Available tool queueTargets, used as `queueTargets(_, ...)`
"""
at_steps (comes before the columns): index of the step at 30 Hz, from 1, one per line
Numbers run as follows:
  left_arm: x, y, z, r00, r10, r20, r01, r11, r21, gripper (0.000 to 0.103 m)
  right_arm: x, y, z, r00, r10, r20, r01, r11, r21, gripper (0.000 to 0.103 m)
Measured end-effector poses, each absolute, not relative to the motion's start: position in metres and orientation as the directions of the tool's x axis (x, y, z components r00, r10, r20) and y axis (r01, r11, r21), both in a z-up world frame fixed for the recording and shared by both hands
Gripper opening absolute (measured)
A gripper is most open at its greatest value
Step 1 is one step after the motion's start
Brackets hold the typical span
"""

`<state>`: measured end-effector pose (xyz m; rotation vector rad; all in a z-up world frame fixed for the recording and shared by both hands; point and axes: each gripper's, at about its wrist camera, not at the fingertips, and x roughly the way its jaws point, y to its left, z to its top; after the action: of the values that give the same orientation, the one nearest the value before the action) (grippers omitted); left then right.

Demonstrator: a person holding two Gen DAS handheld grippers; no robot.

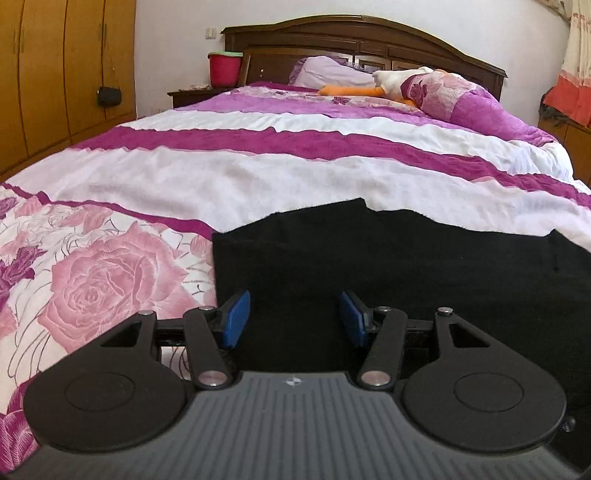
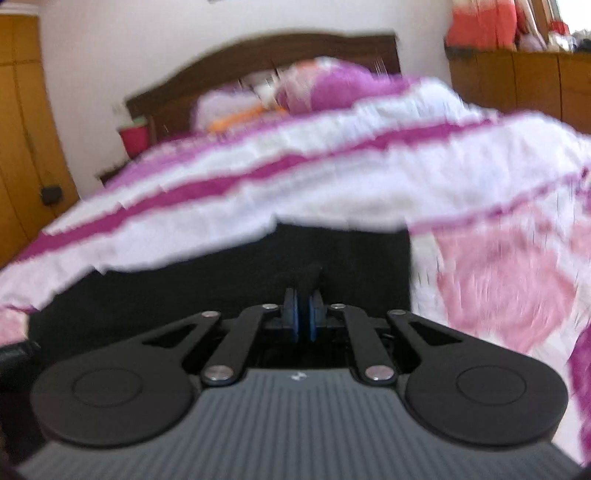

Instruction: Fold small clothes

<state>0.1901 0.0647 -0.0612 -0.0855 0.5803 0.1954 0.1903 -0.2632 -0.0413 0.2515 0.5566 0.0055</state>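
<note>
A black garment lies flat on the flowered pink and white bedspread near the bed's foot. My left gripper hovers low over the garment's left part, blue pads wide apart with nothing between them. The right wrist view is blurred. There the same black garment spreads under my right gripper, whose blue pads are pressed together. A small ridge of black cloth stands up at its fingertips, pinched between them.
The striped bedspread runs back to a dark wooden headboard with pillows and an orange and white plush toy. A red bucket stands on a nightstand. Wooden wardrobes line the left side.
</note>
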Motion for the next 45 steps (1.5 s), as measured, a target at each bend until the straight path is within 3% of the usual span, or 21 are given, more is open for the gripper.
queueTargets(9, 0.188, 0.067, -0.062, 0.815, 0.161, -0.557, -0.201, 0.980, -0.010, 0.061, 0.196, -0.272, -0.053, 0.833, 0.113, -0.541, 0.076, 0.946, 0.315, 0.009)
queueTargets(17, 0.139, 0.076, -0.038, 0.817, 0.105, -0.568, -0.134, 0.991, -0.009, 0.061, 0.163, -0.290, -0.024, 0.803, 0.173, -0.571, 0.082, 0.916, 0.393, 0.030)
queueTargets(25, 0.076, 0.090, -0.017, 0.797, 0.110, -0.594, -0.134, 0.991, 0.004, 0.061, 0.105, -0.299, 0.004, 0.783, 0.223, -0.581, 0.032, 0.918, 0.396, 0.034)
queueTargets(27, 0.062, 0.093, -0.014, 0.788, 0.098, -0.608, -0.128, 0.992, -0.005, 0.061, 0.090, -0.299, 0.010, 0.777, 0.232, -0.585, 0.015, 0.922, 0.386, 0.034)
queueTargets(29, 0.045, 0.096, -0.012, 0.778, 0.082, -0.623, -0.120, 0.993, -0.019, 0.061, 0.076, -0.301, 0.015, 0.772, 0.236, -0.590, 0.002, 0.928, 0.374, 0.046)
queueTargets(31, 0.032, 0.098, -0.011, 0.773, 0.071, -0.630, -0.116, 0.993, -0.030, 0.061, 0.060, -0.302, 0.018, 0.774, 0.230, -0.590, -0.003, 0.933, 0.360, 0.050)
queueTargets(45, -0.054, 0.102, -0.032, 0.695, -0.027, -0.718, -0.082, 0.990, -0.116, 0.061, -0.023, -0.300, -0.002, 0.717, 0.105, -0.689, 0.012, 0.987, 0.162, 0.049)
